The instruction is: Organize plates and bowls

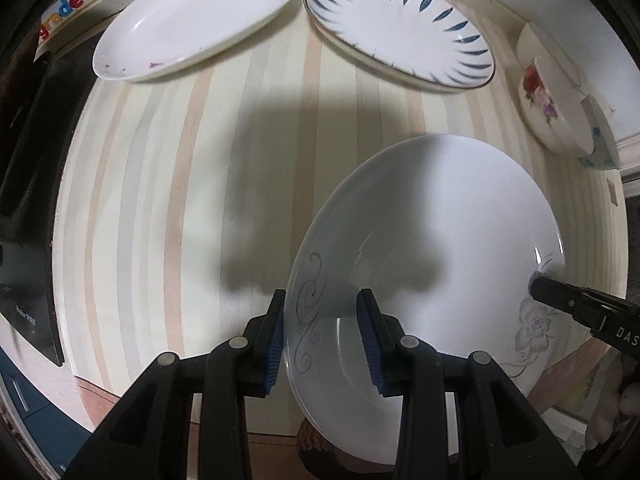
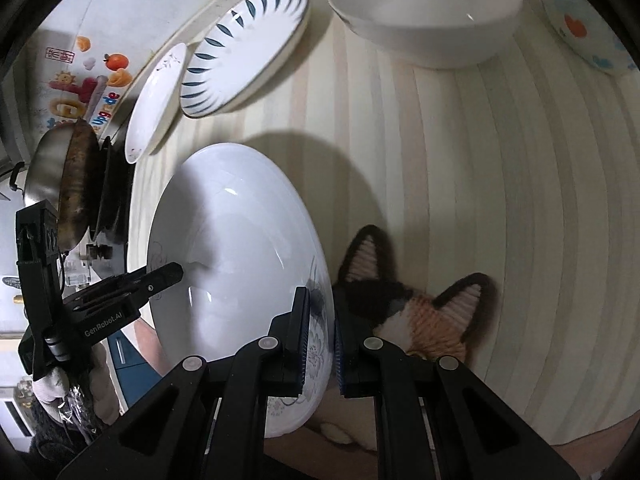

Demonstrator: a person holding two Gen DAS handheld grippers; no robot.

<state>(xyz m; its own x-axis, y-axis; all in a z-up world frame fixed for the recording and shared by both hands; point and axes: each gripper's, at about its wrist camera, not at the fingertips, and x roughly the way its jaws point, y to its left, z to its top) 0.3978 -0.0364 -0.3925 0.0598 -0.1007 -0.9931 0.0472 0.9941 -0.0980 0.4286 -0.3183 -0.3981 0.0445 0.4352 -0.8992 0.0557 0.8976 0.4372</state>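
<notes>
Together, the left hand-held gripper (image 1: 322,336) and right hand-held gripper (image 2: 322,340) each pinch an opposite rim of the large white plate (image 1: 432,248), probably because it is wide. It hangs tilted above the striped tabletop (image 1: 200,184), near the two oval plates (image 1: 196,20) at the far side.

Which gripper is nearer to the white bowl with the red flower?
Right. The right gripper holds the big plate at the rim on the flower bowl side; the left gripper is at the opposite rim, farther away.

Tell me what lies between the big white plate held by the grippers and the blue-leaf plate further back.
Nothing: in the left wrist view only bare striped tabletop separates the big white plate from the blue-leaf plate.
</notes>
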